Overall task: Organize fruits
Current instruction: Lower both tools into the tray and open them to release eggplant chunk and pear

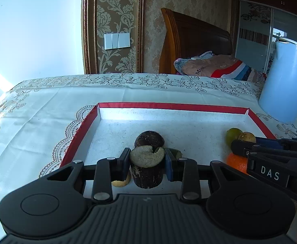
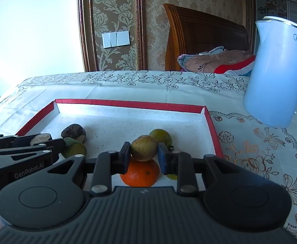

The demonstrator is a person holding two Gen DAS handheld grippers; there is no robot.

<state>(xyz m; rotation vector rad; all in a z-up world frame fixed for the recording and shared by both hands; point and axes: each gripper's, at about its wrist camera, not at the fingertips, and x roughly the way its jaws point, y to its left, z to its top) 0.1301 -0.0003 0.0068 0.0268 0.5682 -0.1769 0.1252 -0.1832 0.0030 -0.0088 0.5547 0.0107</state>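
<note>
Over the tray (image 1: 258, 120): both loads were carried.
Left gripper (image 1: 146, 162): clamped on a dark cut stub (image 1: 147, 168).
Right gripper (image 2: 144, 154): clamped on a yellow-green fruit (image 2: 144, 148), above the orange (image 2: 140, 173).
Advice: each was best lowered beside its like before release.

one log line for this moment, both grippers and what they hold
left gripper: shut on dark cut stub | right gripper: shut on yellow-green fruit | both over red-rimmed tray

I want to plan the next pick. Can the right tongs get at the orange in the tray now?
Probably not yet. The right tongs are shut on a yellow-green fruit, and that fruit hangs directly in front of the orange in the red-rimmed tray. They must release it first.
</note>
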